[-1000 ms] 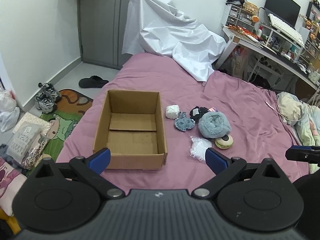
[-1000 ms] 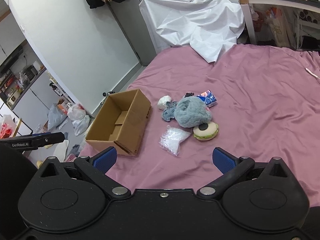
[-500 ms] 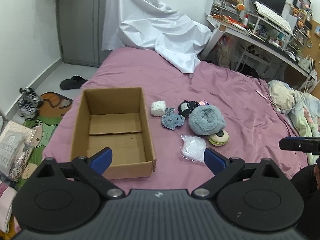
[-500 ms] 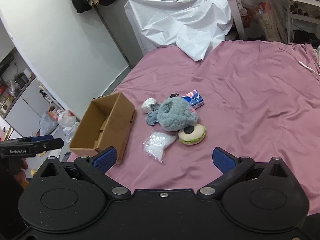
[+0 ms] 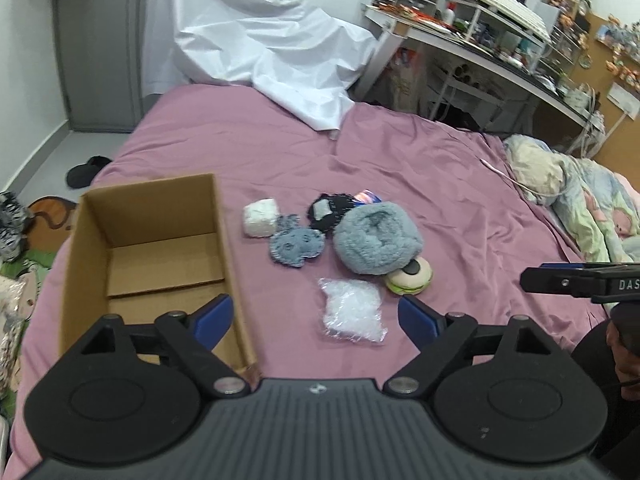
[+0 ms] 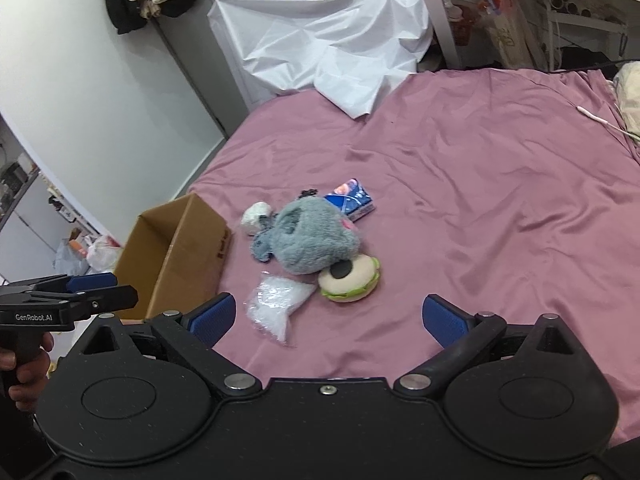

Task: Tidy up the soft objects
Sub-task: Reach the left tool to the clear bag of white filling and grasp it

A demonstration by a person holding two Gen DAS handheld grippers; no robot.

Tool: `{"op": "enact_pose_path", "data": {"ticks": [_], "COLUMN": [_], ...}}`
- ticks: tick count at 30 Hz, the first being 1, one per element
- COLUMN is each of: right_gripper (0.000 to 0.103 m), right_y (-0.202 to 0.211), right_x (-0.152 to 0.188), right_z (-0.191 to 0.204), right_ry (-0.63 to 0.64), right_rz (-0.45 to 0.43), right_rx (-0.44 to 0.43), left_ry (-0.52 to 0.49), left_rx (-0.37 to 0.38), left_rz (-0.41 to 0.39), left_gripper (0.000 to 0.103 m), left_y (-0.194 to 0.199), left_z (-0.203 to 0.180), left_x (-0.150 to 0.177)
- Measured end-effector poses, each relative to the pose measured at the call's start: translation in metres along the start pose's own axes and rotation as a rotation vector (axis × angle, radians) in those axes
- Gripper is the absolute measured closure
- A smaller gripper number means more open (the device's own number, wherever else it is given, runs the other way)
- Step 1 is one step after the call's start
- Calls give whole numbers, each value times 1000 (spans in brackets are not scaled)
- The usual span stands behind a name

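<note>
Your left gripper (image 5: 312,318) hung above the near edge of the bed, its jaws closing from wide with nothing between them; the clear plastic bag (image 5: 352,312) lay on the sheet below and just beyond the gap, so I judge that was your first pick. Your right gripper (image 6: 328,316) stood wide and empty, aimed at the same cluster from the other side, probably so either hand could take what lay closest.

The cardboard box (image 5: 76,264) sat open and empty at the bed's near left, right beside the pile, a short carry for each piece. Just past the bag lay the burger-shaped cushion (image 5: 410,278), touching the grey fluffy plush (image 5: 376,240) that leaned over it. Left of the plush was the small blue knitted toy (image 5: 296,246), then the white soft lump (image 5: 261,218) nearest the box. Behind the plush sat a black fuzzy item (image 5: 326,212) and a blue printed packet (image 6: 352,198), partly hidden.

Farther off, the pink sheet (image 5: 400,160) ran bare up to a crumpled white cover (image 5: 260,40)
</note>
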State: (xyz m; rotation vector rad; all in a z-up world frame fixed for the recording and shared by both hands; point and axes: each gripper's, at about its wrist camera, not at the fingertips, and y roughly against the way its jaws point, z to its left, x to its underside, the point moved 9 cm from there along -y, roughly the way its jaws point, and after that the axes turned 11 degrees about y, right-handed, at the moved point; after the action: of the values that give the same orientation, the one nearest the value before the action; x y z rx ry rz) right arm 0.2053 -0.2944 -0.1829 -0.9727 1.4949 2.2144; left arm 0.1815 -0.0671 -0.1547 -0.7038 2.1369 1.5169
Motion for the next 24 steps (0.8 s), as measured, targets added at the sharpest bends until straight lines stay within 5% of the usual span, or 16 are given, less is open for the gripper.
{"op": "enact_pose_path", "data": {"ticks": [16,24], "right_gripper": [10,13], "right_y": [-37,-56], "right_x": [4,13], "right_z": [-13,-22], "right_ry": [32,19], "right_rz": [19,47], "right_rx": [50,61], "left_ry": [-111,-118], "left_rx": [74,54], "left_rz": [160,217], "left_gripper": [21,22], "left_y": [-84,-117], "left_z": [-24,-26], "left_x": [22,28]}}
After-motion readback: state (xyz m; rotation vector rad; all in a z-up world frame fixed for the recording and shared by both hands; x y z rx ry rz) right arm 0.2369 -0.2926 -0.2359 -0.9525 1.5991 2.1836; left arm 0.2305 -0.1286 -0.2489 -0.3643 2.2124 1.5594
